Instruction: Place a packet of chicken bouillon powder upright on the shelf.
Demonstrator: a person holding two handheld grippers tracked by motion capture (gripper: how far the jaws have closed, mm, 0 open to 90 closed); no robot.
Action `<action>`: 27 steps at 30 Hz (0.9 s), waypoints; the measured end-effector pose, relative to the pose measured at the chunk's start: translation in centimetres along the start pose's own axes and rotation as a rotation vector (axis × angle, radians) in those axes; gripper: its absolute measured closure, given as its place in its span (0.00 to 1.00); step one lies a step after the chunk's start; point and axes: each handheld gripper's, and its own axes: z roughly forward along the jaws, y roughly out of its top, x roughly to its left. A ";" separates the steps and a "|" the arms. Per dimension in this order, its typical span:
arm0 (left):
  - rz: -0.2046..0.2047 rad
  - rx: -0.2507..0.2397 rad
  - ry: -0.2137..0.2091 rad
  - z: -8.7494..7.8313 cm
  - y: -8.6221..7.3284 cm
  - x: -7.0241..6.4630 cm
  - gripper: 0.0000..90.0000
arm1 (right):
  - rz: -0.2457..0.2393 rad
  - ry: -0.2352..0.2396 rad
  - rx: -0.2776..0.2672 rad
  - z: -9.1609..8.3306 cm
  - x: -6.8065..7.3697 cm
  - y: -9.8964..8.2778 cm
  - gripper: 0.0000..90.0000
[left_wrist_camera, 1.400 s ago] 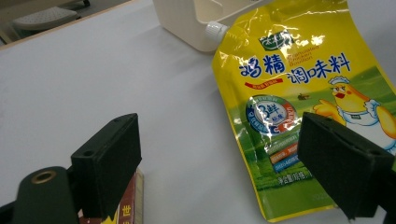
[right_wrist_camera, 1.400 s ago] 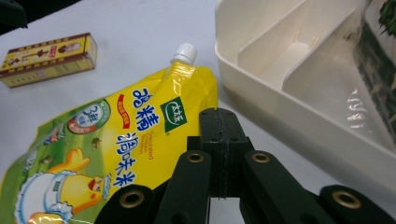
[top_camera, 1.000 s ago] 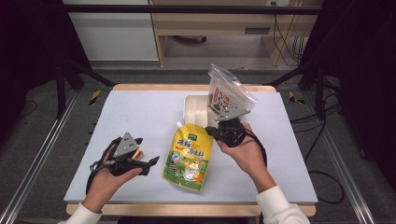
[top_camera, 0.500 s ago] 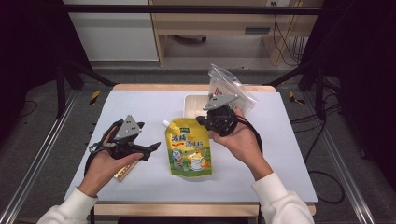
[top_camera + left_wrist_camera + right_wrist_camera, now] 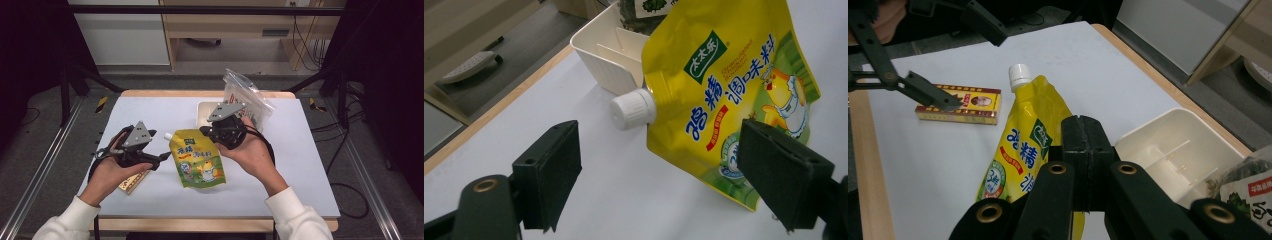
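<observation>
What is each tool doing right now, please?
Left tool: open, holding nothing, jaws just closing slightly, aimed at the yellow pouch.
Right tool: shut, nothing between its jaws.

A glossy yellow plastic pouch (image 5: pixel 198 161) lies on the matt white tabletop (image 5: pixel 300 165) beside a smooth cream plastic tray (image 5: pixel 610 55).

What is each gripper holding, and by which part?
The right gripper pinches the yellow pouch by its top edge, away from the cap. The left gripper has just been closing slightly but stands open, nothing between its jaws.
</observation>
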 end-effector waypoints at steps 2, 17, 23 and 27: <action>0.005 0.001 -0.001 0.0 0.2 0.1 0.20 | -0.009 0.007 -0.004 -0.1 0.3 0.2 1.00; 0.062 0.046 -0.076 1.1 1.6 0.0 0.30 | -0.061 0.042 -0.025 -0.5 2.5 1.2 1.00; 0.073 0.063 -0.107 1.8 1.6 0.3 0.38 | -0.068 0.049 -0.019 -0.6 2.7 1.4 1.00; 0.077 0.067 -0.124 2.2 1.7 0.6 0.44 | -0.073 0.049 -0.014 -0.8 2.8 1.4 1.00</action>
